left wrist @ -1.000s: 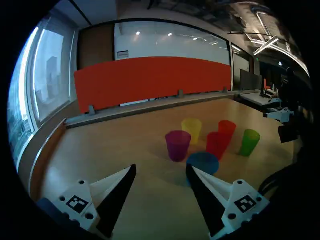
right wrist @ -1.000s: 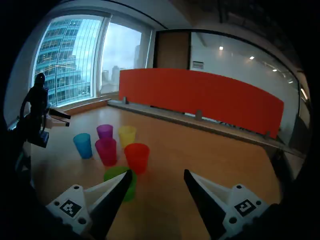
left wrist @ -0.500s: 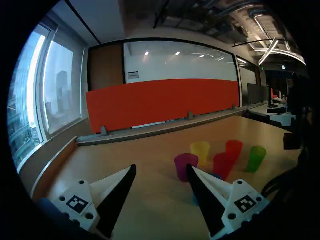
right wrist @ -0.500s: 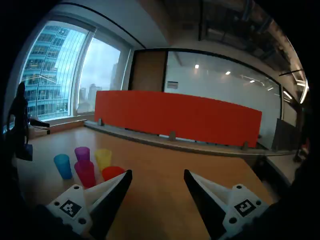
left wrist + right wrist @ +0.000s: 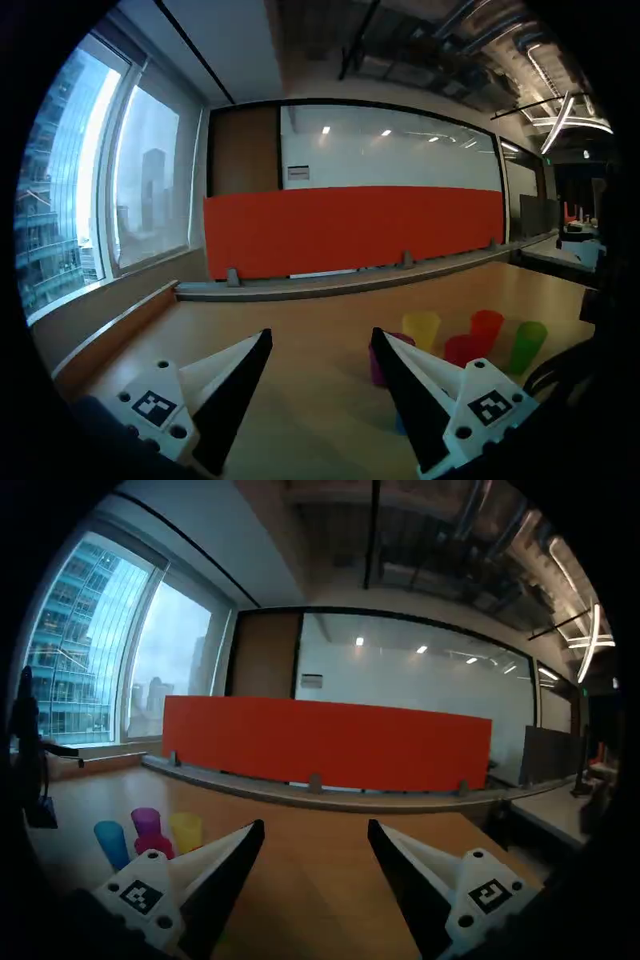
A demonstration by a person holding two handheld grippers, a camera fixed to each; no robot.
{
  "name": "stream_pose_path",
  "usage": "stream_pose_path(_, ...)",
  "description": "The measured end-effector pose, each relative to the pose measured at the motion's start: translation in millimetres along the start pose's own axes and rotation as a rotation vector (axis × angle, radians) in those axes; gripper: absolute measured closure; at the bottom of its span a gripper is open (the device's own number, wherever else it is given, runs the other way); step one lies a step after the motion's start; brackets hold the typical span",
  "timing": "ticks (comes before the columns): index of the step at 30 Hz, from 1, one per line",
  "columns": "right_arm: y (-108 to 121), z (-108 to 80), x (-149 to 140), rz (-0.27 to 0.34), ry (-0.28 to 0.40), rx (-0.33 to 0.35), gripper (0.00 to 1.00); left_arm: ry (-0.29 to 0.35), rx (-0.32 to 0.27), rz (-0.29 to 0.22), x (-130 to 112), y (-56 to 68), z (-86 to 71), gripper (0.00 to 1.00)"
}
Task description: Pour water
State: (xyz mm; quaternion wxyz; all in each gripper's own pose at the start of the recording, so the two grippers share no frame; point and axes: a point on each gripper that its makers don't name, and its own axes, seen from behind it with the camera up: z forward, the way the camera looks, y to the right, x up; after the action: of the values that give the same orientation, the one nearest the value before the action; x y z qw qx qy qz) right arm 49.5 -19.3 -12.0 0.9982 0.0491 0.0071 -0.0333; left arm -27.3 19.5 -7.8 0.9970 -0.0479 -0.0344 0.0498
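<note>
Several coloured plastic cups stand in a cluster on the wooden table (image 5: 320, 320). The left gripper view has a yellow cup (image 5: 422, 328), a red cup (image 5: 486, 326), a green cup (image 5: 526, 346), a dark pink cup (image 5: 462, 350) and a purple cup (image 5: 376, 364) partly behind my right finger. My left gripper (image 5: 320, 356) is open and empty, near the cups' left. In the right gripper view, a blue cup (image 5: 111, 844), a purple cup (image 5: 146, 822), a yellow cup (image 5: 186, 832) and a pink cup (image 5: 154, 846) sit low left. My right gripper (image 5: 314, 840) is open and empty. The other gripper (image 5: 32, 760) shows dark at far left.
An orange partition panel (image 5: 352, 228) runs along the table's far edge. Tall windows (image 5: 80, 672) stand to the left and a glass wall (image 5: 384, 160) lies behind the partition. More desks (image 5: 560, 248) are off to the right. Bare tabletop (image 5: 320, 880) lies beside the cups.
Both grippers have tilted upward and drawn low, so the cups have slid down toward the fingers and more ceiling shows. The green and red cups have gone behind my right gripper's left finger.
</note>
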Motion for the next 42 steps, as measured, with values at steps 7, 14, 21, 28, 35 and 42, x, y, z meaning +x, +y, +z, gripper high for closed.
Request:
stream_pose_path(7, -2, -5.5, 13, 0.03, 0.043, -0.021, 0.0, 0.027, 0.033, 0.002, 4, -2.4, 2.7, 0.08)
stream_pose_path(14, 1, -5.7, 15, 0.053, 0.057, -0.038, 0.0, 0.053, 0.062, -0.002, 8, -4.0, 3.5, 0.08)
stream_pose_path(21, 3, -9.0, 12, 0.07, 0.05, -0.055, 0.0, 0.081, 0.087, -0.016, 7, -7.8, 0.1, 0.08)
stream_pose_path(28, 4, -14.6, 12, 0.078, 0.044, -0.063, 0.0, 0.094, 0.116, -0.014, 3, -12.3, -1.8, 0.08)
stream_pose_path(35, 7, -20.2, 14, 0.064, 0.033, -0.076, 0.0, 0.104, 0.138, -0.017, -5, -15.7, -2.5, 0.08)
stream_pose_path(42, 6, -23.1, 16, 0.058, 0.029, -0.086, 0.0, 0.106, 0.143, -0.031, -17, -16.4, -0.5, 0.08)
